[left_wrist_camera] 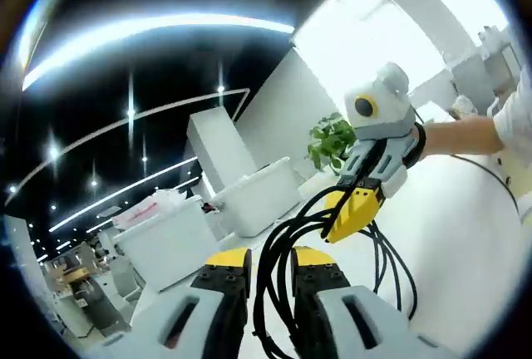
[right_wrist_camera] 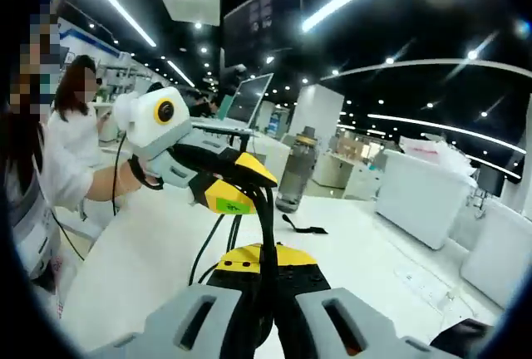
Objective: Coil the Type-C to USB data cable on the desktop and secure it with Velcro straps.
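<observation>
The left claw [left_wrist_camera: 272,280] is pressed together on the black data cable [left_wrist_camera: 278,243], whose strands rise between its yellow-tipped jaws and loop up and rightward. Just ahead and to the right of it, the right claw [left_wrist_camera: 353,209] comes in from the right, its yellow jaws nipped on the same bundle of loops; slack strands hang below it over the white worktop [left_wrist_camera: 465,243].

In the right gripper view the same hold appears mirrored: the left claw [right_wrist_camera: 233,184] sits up and left of the right claw [right_wrist_camera: 266,269], and the cable [right_wrist_camera: 268,226] runs nearly straight up between the two, so its long axis lies along the line joining them. Both claws are equally on it. The Velcro strap [right_wrist_camera: 303,228] lies flat on the worktop [right_wrist_camera: 141,268], ahead and to the right of the right claw, near a grey bottle [right_wrist_camera: 299,172]; the right claw looks nearer to it.

How many loops are gathered is hard to count, and the cable's plugs cannot be made out
</observation>
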Available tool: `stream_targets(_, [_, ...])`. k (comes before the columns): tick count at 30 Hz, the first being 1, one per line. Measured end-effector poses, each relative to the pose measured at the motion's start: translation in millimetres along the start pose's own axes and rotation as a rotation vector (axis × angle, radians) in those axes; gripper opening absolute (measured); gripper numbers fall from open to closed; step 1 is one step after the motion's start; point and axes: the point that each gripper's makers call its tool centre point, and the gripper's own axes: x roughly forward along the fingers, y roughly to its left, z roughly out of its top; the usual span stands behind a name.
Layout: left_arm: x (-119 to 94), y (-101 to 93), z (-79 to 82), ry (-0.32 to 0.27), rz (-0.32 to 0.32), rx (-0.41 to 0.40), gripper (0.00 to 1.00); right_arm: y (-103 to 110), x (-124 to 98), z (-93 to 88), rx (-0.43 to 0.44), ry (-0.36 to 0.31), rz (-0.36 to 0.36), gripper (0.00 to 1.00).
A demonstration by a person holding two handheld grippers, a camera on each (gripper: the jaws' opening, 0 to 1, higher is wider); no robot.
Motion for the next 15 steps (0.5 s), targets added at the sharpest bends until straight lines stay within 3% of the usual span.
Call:
stream_targets(2, [-3, -5.6, -3.0, 0.021, -0.040, 0.039, 0.22, -4, 1, -2.7, -0.018, 0.020, -0.001, 0.02])
stream_targets(7, [5, -23.6, -17.6, 0.075, -0.190, 0.061, 0.21, 10, 3, -0.4, -0.022, 0.027, 0.104, 0.02])
stream_targets(9, [8, -22.4, -16.8, 0.062, -0.186, 0.062, 0.10, 11, 4, -6.3, -0.054, 0.080, 0.112, 0.02])
stream_targets(10, [9, -20.5, -16.0, 0.058, -0.180, 0.042, 0.08, 3, 6, -5.4, -0.078, 0.068, 0.059, 0.02])
stream_targets(11, [11, -19.3, -19.2, 0.071, -0.161, -0.030, 0.06, 1, 7, -5.5, -0.090, 0.063, 0.036, 0.03])
stream_targets(13, [13, -18.1, -25.6, 0.092, -0.141, -0.121, 0.05, -14, 8, -5.2, -0.178, 0.054, -0.085, 0.06])
stream_targets(15, [16, -14.9, -37.1, 0.159, -0.118, -0.144, 0.05, -22, 8, -5.0, -0.261, 0.042, -0.196, 0.13])
